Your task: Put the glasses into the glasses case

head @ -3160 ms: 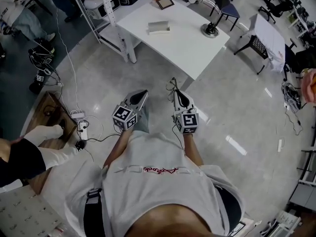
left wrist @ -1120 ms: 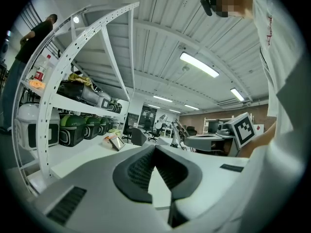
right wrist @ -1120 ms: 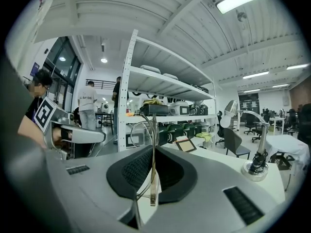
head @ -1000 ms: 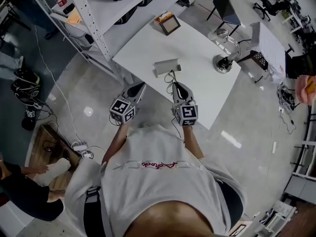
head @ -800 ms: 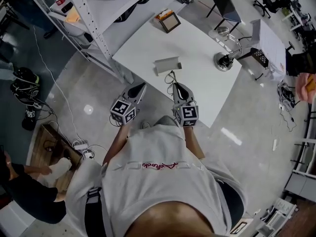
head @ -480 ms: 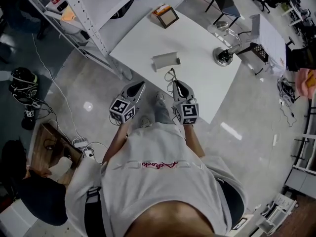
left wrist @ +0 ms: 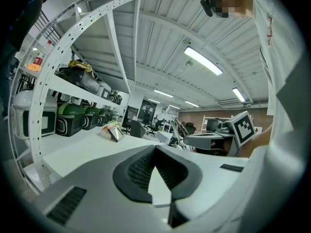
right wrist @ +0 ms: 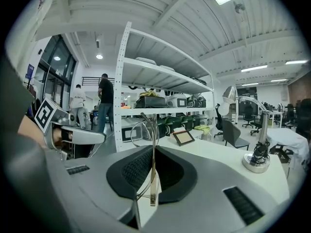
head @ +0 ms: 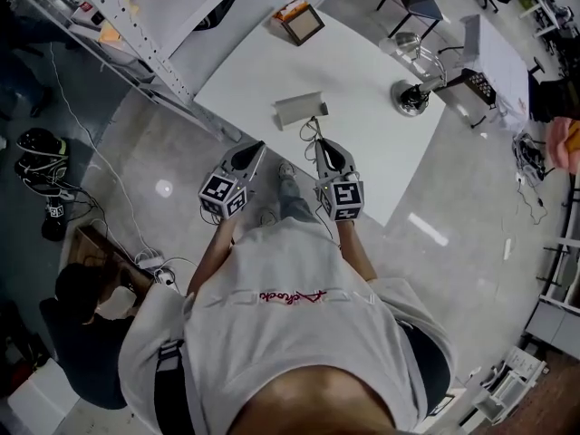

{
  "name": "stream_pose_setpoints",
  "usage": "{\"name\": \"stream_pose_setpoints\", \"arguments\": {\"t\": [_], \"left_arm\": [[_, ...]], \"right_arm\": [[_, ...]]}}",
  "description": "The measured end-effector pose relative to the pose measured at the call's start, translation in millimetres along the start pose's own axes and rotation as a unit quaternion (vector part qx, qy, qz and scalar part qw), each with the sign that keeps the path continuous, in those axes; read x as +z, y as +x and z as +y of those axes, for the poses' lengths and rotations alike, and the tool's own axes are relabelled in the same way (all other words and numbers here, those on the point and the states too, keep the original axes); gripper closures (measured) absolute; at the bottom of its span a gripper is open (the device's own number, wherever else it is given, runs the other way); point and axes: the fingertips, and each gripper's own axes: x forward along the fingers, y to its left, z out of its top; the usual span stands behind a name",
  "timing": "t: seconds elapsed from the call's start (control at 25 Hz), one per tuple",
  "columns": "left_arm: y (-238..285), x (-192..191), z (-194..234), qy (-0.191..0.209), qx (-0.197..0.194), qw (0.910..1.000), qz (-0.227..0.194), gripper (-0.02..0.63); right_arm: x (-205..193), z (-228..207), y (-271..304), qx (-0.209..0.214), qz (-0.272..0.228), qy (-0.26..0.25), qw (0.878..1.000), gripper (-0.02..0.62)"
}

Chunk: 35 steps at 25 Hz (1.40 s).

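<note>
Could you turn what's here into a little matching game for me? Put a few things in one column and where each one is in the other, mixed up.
Things:
1. glasses
2. glasses case
3. desk lamp
4. picture frame

Places:
A. at the far corner of the white table
B. clamped between the jaws of the right gripper
C. on the table, just ahead of the right gripper
D. near the table's right-hand corner

Pairs: 1-B, 2-C, 3-D, 4-A
</note>
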Motion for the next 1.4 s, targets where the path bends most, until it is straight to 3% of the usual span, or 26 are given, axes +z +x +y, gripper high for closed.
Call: {"name": "stream_pose_setpoints", "arguments": {"t": [0.44,0.84,1.4], "left_arm": [[59.1,22.7,49.1,0.0,0.001,1.0,0.003,0.604],[102.1,-5.0,102.3,-0.04,0.006,0.9985,0.038,0.604],[138.4,-40.5,132.2,-0.094,0.017,0.9935,0.062,0.604]], "right_arm": [[13.2,-41.1,69.2,0.003,0.007,0.006,1.0,0.578],[6.4,-70.0,127.6,0.011,0.044,0.012,0.999,0.578],[-39.6,-91.3,178.6,0.049,0.117,0.002,0.992,0.578]]}}
